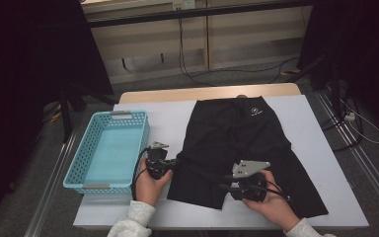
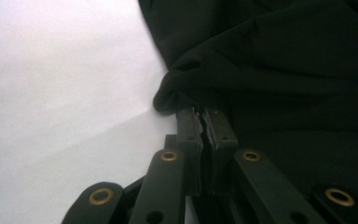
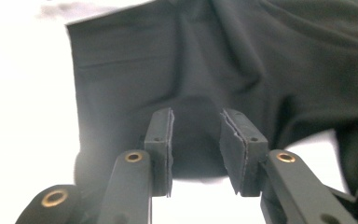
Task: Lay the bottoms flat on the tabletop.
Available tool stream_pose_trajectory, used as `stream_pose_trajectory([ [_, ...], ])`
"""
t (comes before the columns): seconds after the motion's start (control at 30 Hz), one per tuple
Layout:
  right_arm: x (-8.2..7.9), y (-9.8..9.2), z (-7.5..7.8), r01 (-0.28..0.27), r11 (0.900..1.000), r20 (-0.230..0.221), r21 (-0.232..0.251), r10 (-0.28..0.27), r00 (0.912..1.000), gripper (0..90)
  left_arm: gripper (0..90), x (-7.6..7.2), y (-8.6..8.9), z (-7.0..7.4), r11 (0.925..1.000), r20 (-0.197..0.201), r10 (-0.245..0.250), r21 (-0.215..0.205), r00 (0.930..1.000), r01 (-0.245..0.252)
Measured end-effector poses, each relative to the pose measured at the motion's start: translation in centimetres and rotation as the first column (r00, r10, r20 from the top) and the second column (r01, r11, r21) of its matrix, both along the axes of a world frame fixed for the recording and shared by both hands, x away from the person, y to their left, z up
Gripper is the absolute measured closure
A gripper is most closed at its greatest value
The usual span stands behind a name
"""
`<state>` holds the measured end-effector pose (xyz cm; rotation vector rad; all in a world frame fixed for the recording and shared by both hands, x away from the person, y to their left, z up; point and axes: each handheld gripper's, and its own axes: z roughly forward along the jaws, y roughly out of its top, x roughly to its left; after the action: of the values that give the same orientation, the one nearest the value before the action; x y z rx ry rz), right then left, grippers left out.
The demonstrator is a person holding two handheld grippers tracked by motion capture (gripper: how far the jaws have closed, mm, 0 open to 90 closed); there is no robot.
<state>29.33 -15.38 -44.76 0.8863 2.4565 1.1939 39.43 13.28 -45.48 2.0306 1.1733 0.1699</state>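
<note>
I've got the left gripper [image 2: 201, 122] pinched on the shorts [image 1: 237, 143] edge beside the basket [image 1: 109, 150]; right gripper [image 3: 196, 140] part-open astride fabric, not gripping.

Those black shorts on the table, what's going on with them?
A person is working on the black shorts with a hand-held gripper in each hand. The shorts lie spread flat on the white table. The left gripper is shut on a pinch of fabric at the shorts' left edge. The right gripper sits at the hem of a leg with its jaws apart and the cloth between them, not yet clamped. A light blue basket stands to the left with nothing in it.
</note>
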Motion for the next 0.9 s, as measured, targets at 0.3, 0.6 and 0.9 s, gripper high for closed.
stream_pose_trajectory([
  [0.3,-0.2,1.4,-1.4,-0.062,0.996,-0.069,-0.058,0.058,0.996,64.0,84.5,-0.3,0.3,-0.1,0.9998,-0.006,-0.01,0.015,0.9999,0.01],
  [0.6,-0.1,-0.9,-1.4,-0.046,0.999,-0.089,-0.019,0.044,0.995,90.0,54.0,-1.5,0.8,0.1,0.9993,0.04,-0.018,0.035,0.999,0.016],
  [0.9,-0.3,-2.3,-0.7,0.053,0.999,-0.069,0.005,-0.052,0.9963,60.7,63.8,-2.2,0.7,0.1,0.9978,-0.016,-0.049,0.043,0.9987,0.05],
])
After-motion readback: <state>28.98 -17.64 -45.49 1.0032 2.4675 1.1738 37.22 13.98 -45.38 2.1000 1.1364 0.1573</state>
